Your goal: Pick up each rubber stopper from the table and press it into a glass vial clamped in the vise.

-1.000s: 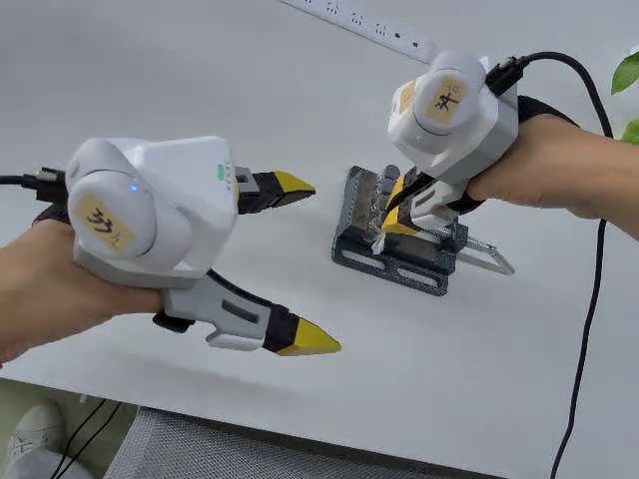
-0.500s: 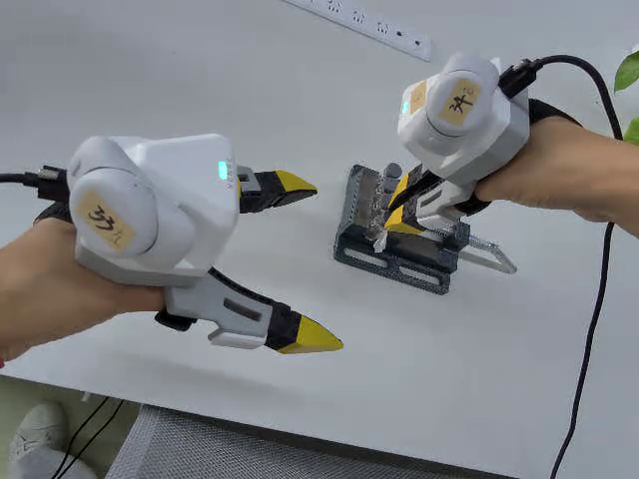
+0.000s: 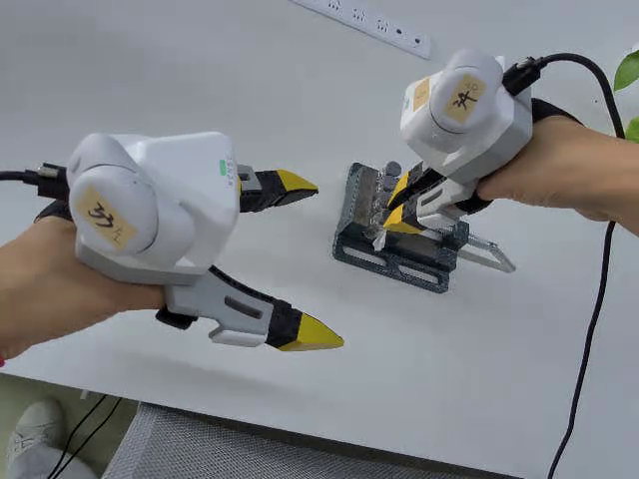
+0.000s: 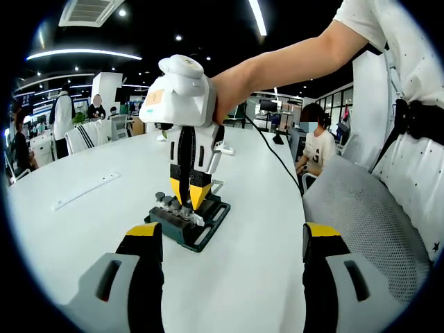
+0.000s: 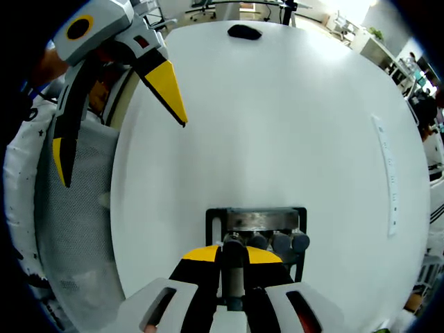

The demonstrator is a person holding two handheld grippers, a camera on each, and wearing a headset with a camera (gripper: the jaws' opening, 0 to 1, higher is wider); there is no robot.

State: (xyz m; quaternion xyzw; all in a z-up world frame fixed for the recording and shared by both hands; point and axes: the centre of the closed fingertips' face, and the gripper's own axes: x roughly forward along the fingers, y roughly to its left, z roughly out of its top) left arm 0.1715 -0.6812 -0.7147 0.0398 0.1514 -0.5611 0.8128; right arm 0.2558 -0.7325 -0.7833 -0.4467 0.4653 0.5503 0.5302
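The vise (image 3: pixel 391 265) held a row of glass vials (image 5: pixel 281 243), each capped grey, well in from the worktop's (image 3: pixel 200 80) edges. The right gripper (image 3: pixel 395 210) stood over the row's end, jaws pinching a rubber stopper (image 5: pixel 232 250) there. The left gripper (image 3: pixel 312 259), jaws spread wide, hovered near the worktop's near edge, with bare surface between it and the vise.

Probably an office: ceiling lights (image 4: pixel 262 15), desk chairs (image 4: pixel 82 137).
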